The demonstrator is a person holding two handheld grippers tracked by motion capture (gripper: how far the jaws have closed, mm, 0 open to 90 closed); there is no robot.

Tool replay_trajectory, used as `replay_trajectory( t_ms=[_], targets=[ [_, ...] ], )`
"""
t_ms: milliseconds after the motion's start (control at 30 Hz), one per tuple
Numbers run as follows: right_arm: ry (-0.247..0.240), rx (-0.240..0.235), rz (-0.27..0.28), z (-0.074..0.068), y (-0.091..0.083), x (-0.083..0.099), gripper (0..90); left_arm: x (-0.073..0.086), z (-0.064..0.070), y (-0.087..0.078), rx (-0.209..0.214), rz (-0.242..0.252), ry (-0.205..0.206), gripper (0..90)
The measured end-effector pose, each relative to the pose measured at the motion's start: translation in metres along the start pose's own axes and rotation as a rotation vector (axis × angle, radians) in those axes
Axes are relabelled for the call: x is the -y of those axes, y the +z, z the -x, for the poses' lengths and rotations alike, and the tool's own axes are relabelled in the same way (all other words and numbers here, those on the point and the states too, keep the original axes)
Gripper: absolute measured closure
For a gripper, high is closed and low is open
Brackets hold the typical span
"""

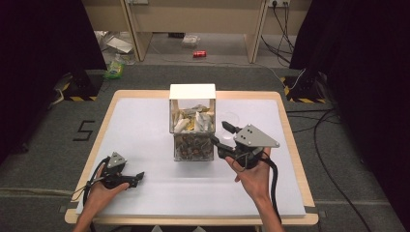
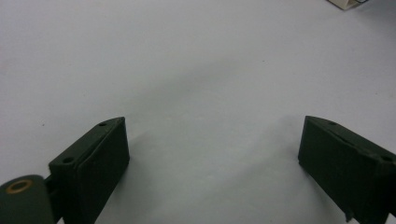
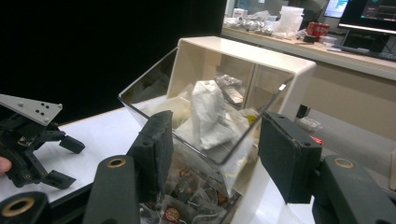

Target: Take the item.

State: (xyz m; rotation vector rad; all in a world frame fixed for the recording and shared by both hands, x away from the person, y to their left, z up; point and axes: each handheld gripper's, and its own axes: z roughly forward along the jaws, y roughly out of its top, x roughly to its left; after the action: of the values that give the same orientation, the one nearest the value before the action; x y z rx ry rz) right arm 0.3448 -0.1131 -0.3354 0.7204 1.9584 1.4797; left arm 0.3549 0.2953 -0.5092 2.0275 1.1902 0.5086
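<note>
A two-tier clear dispenser box with a white top stands near the middle of the desk, toward its far edge, and serves as the landmark here. Its upper tier holds pale and silvery sachets; its lower tier holds darker packets with small round labels.

The right gripper is held just to the right of the box, at the level of the lower tier, with the person's right hand under it. Its fingers are spread wide with nothing between them. In the right gripper view they frame the box's near corner, where the tilted clear front of the upper tier shows a white sachet lying against it. Whether a finger touches the box cannot be told.

The left gripper sits well to the left of the box and nearer the person, low over the desk, held by the left hand. Its fingers are also wide apart and empty, pointing along the bare white surface; a pale corner, perhaps of the box, shows at the top right edge of the left gripper view.

A clear round cup stands just to the right of the box, beyond the right gripper. On the floor behind the box lie a red can and a green bottle.
</note>
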Motion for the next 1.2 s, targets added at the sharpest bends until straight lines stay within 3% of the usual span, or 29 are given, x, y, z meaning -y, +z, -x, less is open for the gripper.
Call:
replay_trajectory(
  t_ms=[667,1200],
  targets=[
    [-0.022,-0.028,0.005,-0.005,0.032,-0.007,49.9,0.000,0.000,0.000,0.000,0.001,0.001,7.8],
    [-0.032,-0.020,0.011,-0.006,0.051,-0.012,53.8,0.000,0.000,0.000,-0.001,0.001,0.001,7.8]
  ],
)
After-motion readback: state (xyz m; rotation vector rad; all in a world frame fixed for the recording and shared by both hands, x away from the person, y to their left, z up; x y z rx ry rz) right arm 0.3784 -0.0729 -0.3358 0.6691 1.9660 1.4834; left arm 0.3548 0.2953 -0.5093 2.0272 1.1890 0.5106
